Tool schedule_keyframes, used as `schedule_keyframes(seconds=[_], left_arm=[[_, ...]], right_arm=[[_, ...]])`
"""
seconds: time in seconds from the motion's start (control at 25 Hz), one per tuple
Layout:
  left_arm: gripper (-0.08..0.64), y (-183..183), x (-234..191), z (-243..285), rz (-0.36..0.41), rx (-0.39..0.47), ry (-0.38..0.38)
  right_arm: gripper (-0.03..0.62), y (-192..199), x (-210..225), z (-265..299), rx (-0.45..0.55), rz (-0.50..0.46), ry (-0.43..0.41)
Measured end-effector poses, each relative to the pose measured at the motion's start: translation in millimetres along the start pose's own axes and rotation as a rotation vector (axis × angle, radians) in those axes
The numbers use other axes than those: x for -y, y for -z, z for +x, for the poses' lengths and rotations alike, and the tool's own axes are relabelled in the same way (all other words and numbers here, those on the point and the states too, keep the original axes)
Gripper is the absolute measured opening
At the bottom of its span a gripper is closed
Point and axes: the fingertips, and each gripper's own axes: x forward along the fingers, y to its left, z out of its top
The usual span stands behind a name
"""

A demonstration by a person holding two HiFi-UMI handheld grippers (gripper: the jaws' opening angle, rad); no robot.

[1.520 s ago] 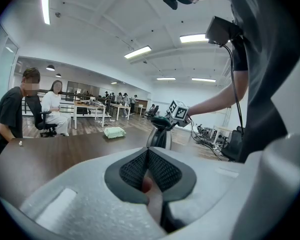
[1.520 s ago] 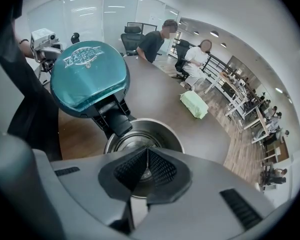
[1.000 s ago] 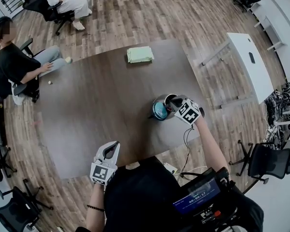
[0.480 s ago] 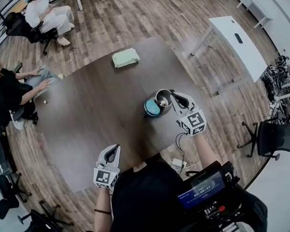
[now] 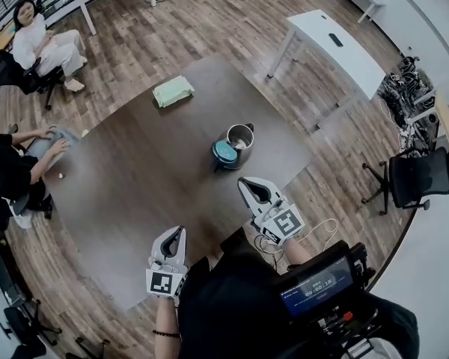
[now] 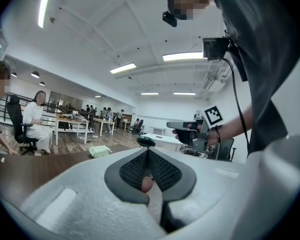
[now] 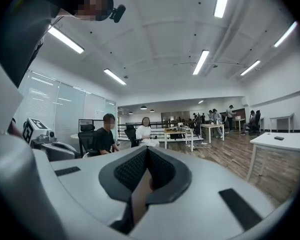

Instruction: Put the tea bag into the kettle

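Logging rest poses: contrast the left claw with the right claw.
The right claw is nearer the kettle; the left claw hangs farther back, by the table edge. The right claw angles leftward; the left claw tilts slightly rightward. Both are shut and hold nothing.

White left gripper (image 5: 176,232), white right gripper (image 5: 245,182), black shirt (image 5: 232,305).
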Motion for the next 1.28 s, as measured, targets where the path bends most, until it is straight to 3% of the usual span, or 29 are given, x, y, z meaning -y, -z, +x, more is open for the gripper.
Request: schedule_keyframes(seconds=[0.12,0.36,0.64,0.8,1.0,1.12,1.28], left_arm=[[0.003,0,2,-15,0.01,0.0,0.025],[0.003,10,2,-54,0.009,-0.022,0.148],[0.003,7,43,-85,0.068,0.004,0.19],[0.003,4,95,-95,0.07,0.006,0.196],[0.003,17,200,-117,0.111,-0.031,0.181],[0.003,29,245,-139,0.158,-0.065,0.129],[0.003,34,302,-173,0.101,-0.033,0.05]], right_arm=[[0.006,-4,-37,-19,0.0,0.028,-0.012],[0.006,-10,-134,-44,-0.016,0.002,-0.059],[0.006,-4,-177,-97,0.018,0.039,-0.052],[0.006,-6,-190,-141,0.068,0.066,-0.079],[0.006,20,-198,-226,0.057,0.033,-0.104],[0.006,33,-206,-261,0.053,0.078,-0.129],[0.006,23,-222,-311,0.164,0.076,-0.185]])
